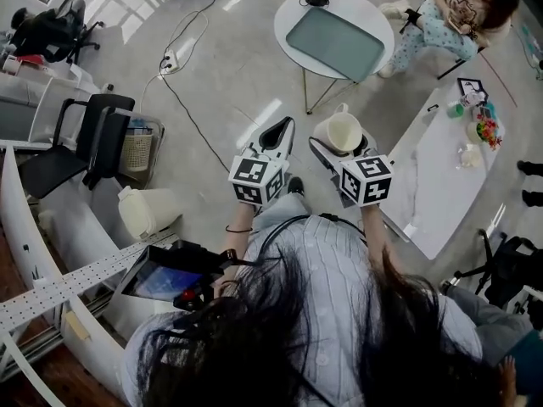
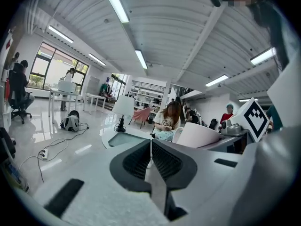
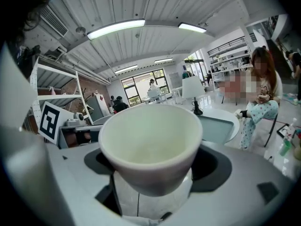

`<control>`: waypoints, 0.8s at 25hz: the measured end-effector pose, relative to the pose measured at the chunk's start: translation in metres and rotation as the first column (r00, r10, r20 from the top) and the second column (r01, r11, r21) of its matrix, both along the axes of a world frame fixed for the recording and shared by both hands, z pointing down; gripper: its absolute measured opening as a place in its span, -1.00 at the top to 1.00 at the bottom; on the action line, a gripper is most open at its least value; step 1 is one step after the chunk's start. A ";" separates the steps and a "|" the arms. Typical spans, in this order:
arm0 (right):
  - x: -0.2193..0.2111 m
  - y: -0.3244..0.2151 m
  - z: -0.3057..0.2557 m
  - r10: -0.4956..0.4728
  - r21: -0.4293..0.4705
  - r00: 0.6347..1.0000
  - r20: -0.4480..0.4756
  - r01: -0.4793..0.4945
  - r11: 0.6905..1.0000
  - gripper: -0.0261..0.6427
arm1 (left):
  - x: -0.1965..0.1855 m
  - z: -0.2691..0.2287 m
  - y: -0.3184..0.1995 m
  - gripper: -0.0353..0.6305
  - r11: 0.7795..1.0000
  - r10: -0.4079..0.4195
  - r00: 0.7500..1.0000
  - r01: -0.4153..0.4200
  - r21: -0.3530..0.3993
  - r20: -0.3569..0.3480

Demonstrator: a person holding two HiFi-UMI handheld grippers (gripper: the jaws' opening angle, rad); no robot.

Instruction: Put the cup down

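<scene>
— Jaws on the right gripper (image 3: 154, 171): what do they hold?

— They are closed on the cup (image 3: 150, 142), one dark padded jaw on each side of its narrow lower body. It is smooth and off-white, round at the rim and tapering toward the base (a deep bowl shape in the right gripper view).

— Has it a handle?

— Yes, a small loop, which in the head view points away from the person.

— And where is the cup?

— Up in the air in that grip, over the glossy grey floor (image 1: 221, 66), touching no table. In the head view it lies between two tables. One is the round white table (image 1: 293, 7), which bears a flat grey-green tray (image 1: 335, 41) with rounded corners. The other is the long white table (image 1: 437, 176) at the right, with a marble-like top.

— The left gripper (image 2: 151, 160)?

— Its jaws are pressed together, ribbed black pads (image 2: 167, 161) meeting along a thin seam. It is held just beside the right one, and each carries a cube (image 1: 256, 179) with black-and-white square markers.
</scene>
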State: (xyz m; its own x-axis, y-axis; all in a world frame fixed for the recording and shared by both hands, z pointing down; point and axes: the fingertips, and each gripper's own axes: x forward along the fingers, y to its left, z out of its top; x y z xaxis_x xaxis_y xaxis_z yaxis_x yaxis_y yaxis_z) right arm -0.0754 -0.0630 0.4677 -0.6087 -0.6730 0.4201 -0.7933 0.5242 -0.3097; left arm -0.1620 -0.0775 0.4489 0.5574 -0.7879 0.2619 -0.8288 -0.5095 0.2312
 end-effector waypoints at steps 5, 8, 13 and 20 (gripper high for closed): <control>-0.012 -0.021 -0.002 0.035 0.008 0.999 -0.002 -0.035 0.999 -0.37 | -0.014 0.003 -0.024 0.84 1.000 0.024 1.000 -0.024 -0.002 -0.009; -0.014 -0.028 -0.001 0.045 0.003 0.999 -0.007 -0.045 0.999 -0.37 | -0.016 0.008 -0.033 0.84 0.999 0.030 0.999 -0.031 -0.012 -0.019; -0.010 -0.034 0.005 0.067 -0.015 0.998 -0.019 -0.068 0.998 -0.37 | -0.011 0.015 -0.038 0.84 0.998 0.062 0.998 -0.063 -0.029 -0.030; 0.002 -0.046 0.007 0.098 -0.029 0.995 -0.012 -0.098 0.995 -0.37 | -0.003 0.015 -0.051 0.84 0.996 0.076 0.997 -0.077 -0.035 -0.030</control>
State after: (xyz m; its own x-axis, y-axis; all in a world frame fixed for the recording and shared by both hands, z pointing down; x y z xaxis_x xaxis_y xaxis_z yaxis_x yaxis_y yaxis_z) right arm -0.0730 -0.1086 0.4746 -0.5358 -0.7164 0.4469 -0.8438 0.4347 -0.3148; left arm -0.1649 -0.1290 0.4637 0.6236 -0.7329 0.2721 -0.7803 -0.5624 0.2734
